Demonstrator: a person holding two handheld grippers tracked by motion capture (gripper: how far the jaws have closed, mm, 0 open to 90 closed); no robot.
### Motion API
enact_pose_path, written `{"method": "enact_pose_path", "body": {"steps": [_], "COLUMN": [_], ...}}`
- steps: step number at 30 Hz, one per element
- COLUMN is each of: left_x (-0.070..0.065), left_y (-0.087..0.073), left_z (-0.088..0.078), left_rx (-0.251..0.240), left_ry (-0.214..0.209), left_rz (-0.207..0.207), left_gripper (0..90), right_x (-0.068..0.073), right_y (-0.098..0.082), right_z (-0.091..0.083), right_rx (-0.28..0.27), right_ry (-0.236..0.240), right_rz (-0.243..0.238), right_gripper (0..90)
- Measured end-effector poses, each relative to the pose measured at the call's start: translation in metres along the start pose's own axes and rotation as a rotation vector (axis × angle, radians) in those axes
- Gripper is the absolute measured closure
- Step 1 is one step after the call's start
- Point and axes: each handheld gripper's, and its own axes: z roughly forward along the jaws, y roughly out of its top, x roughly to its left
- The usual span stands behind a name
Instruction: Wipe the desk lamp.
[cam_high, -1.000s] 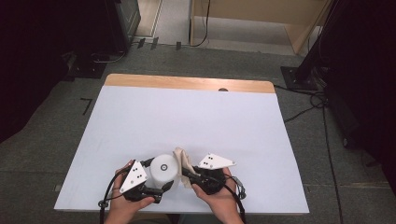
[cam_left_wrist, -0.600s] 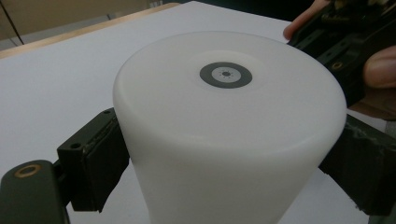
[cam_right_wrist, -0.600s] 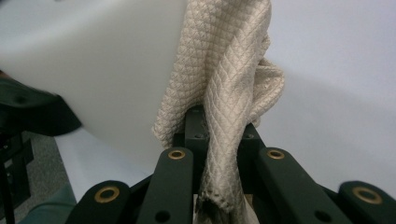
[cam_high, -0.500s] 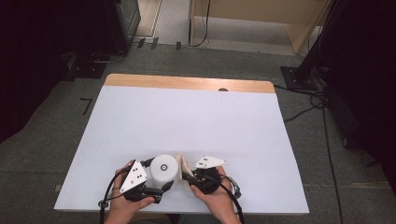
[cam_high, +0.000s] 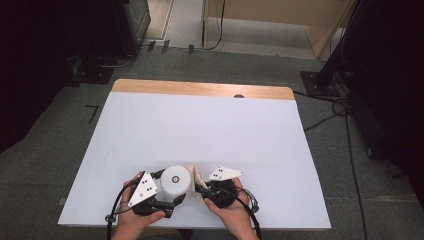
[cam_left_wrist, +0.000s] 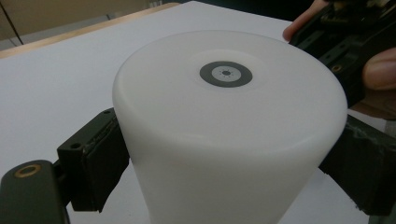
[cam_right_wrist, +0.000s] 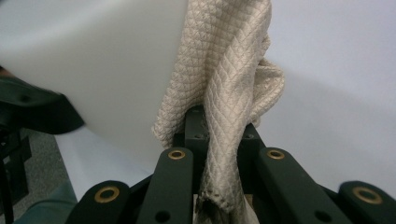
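The white table (cam_high: 200, 130) stretches away ahead of both claws, bare apart from what they hold, which leaves room to work at its near edge.

The white cup (cam_high: 176, 181) stands upside down on the table between the two claws, its base with a small grey ring mark facing up. It sits inside the left gripper (cam_high: 172, 201), whose black jaws are spread wide and pressed against its wall on opposite sides, as the left gripper view shows (cam_left_wrist: 224, 140). I judge this hold is there to keep the cup from sliding or turning while the other claw rubs it.

The beige cloth (cam_high: 196, 176) is bunched and hangs from the tip of the right gripper (cam_high: 202, 189), lying between that claw and the cup. In the right gripper view the jaws stand almost together, clamped on a fold of the quilted fabric (cam_right_wrist: 224, 116), and the loose part beyond the tips drapes against the cup's side (cam_right_wrist: 102, 60). Pinching it in a wad gives a soft pad to push with, so the work in hand looks like wiping the outside of the cup.

The right claw itself sits just beside the cup, with the cloth touching it; the claw's hard parts appear to stay off the wall
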Motion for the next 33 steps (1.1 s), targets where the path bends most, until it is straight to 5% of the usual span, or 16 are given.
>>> {"method": "enact_pose_path", "body": {"steps": [13,27,33], "left_x": [0.000,-0.001,-0.008], "left_y": [-0.001,-0.002,-0.003], "left_z": [0.001,0.001,0.001], "left_rx": [-0.003,-0.008,-0.018], "left_ry": [-0.001,0.007,0.089], "left_rz": [-0.007,-0.027,-0.044], "left_gripper": [8.1,7.8,0.0], "right_x": [0.013,-0.004,-0.009], "right_y": [0.016,-0.006,-0.013], "right_z": [-0.025,0.006,0.015], "right_rx": [-0.094,0.015,0.051], "right_ry": [0.012,0.005,0.000], "right_rz": [-0.037,0.014,0.023], "right_gripper": [81.0,81.0,80.6]}}
